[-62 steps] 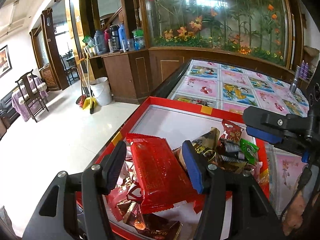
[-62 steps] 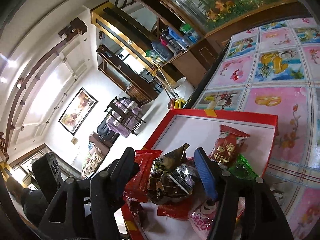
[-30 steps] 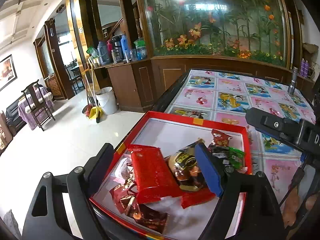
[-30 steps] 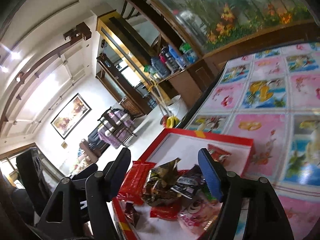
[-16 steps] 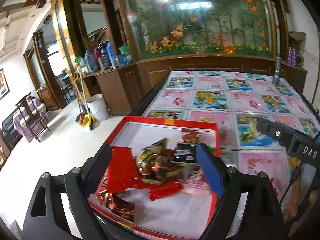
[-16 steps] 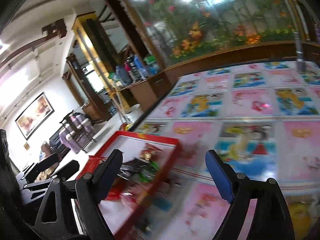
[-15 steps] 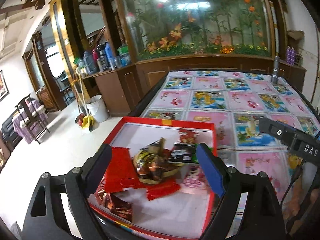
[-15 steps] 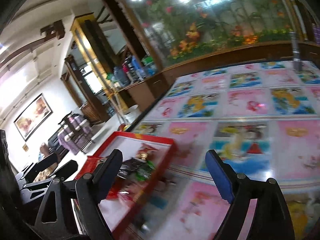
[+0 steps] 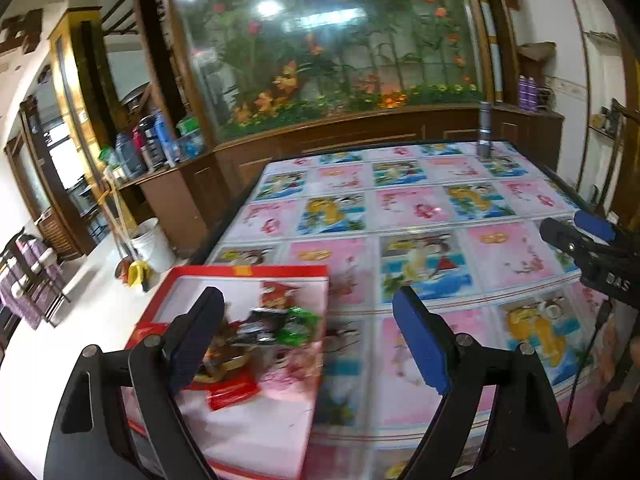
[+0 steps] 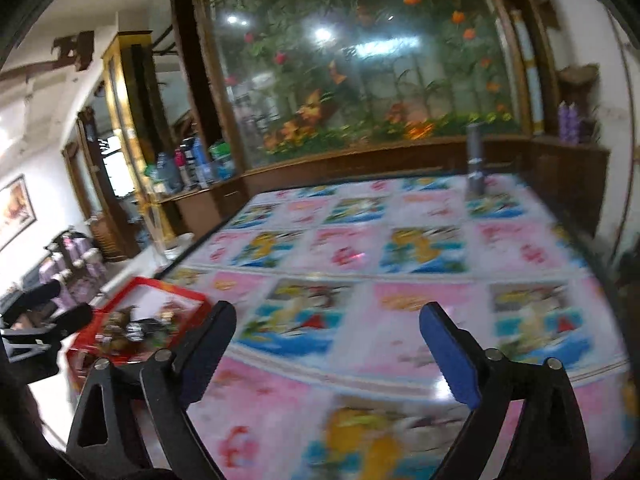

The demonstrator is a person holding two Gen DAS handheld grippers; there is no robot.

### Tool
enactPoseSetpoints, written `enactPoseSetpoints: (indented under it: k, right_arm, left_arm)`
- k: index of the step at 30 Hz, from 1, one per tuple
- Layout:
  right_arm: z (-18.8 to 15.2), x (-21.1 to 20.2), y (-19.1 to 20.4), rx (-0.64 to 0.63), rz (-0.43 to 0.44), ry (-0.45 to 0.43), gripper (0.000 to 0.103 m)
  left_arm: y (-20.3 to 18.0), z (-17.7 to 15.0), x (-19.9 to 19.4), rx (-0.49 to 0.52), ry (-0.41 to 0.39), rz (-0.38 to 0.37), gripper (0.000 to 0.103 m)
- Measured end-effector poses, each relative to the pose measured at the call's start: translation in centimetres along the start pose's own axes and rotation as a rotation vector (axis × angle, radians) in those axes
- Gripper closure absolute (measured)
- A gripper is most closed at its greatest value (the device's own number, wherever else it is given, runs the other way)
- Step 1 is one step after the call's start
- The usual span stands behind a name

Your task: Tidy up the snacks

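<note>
A red box [image 9: 248, 270] with a white floor sits at the table's near left corner and holds a heap of wrapped snacks [image 9: 264, 330], red, green, pink and brown. It also shows far left in the right wrist view [image 10: 120, 308]. My left gripper [image 9: 308, 340] is open and empty, raised above the box's right rim. My right gripper [image 10: 324, 354] is open and empty above the bare tablecloth, well right of the box. Its fingers [image 9: 576, 236] show at the right edge of the left wrist view.
The table carries a pink and blue cartoon-tile cloth [image 9: 420, 208]. A grey cylinder [image 9: 485, 128] stands at the far right of the table. A wood-framed flower display [image 9: 320, 60] backs it. A white bucket [image 9: 154, 244] and chairs stand on the floor left.
Both grippers pulled back and up from the snack heap and swung right. The left one let go of the red packet, which stayed in the box. Both views are now blurred by motion.
</note>
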State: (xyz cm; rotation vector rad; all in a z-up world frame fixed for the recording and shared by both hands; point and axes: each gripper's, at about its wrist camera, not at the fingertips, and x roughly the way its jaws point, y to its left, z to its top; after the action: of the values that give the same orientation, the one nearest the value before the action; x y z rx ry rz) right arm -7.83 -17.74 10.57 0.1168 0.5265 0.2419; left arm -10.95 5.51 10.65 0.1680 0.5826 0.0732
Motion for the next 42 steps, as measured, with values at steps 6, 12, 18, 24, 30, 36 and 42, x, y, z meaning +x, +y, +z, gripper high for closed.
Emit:
enactPoseSetpoints:
  k: [6, 12, 18, 24, 30, 36, 42]
  right_arm:
    - [0.5, 0.0, -4.6, 0.085, -0.081, -0.042, 0.006]
    - [0.1, 0.5, -5.7, 0.122, -0.097, -0.035, 0.006]
    - [-0.1, 0.2, -4.7, 0.087, -0.089, -0.051, 0.006]
    - [-0.2, 0.1, -4.4, 0.086, -0.074, -0.051, 0.006]
    - [-0.1, 0.1, -4.0, 0.071, -0.073, -0.059, 0.006]
    - [-0.1, -0.1, -3.9, 0.069, -0.073, -0.066, 0.006]
    - [-0.1, -0.3, -3.2, 0.050, -0.076, -0.073, 0.006]
  left_arm:
    - [-2.7, 1.3, -0.3, 0.027, -0.011, -0.037, 0.016]
    - [-4.4, 2.0, -0.2, 0.039, -0.012, -0.055, 0.016]
    - [-5.9, 2.3, -0.1, 0.055, -0.012, -0.060, 0.016]
    - [-6.3, 2.3, 0.0, 0.049, -0.010, -0.060, 0.016]
    - [-6.4, 2.2, 0.0, 0.047, -0.008, -0.067, 0.016]
    - [-6.5, 2.0, 0.1, 0.031, -0.002, -0.077, 0.016]
    - [-6.2, 1.9, 0.2, 0.013, 0.003, -0.069, 0.016]
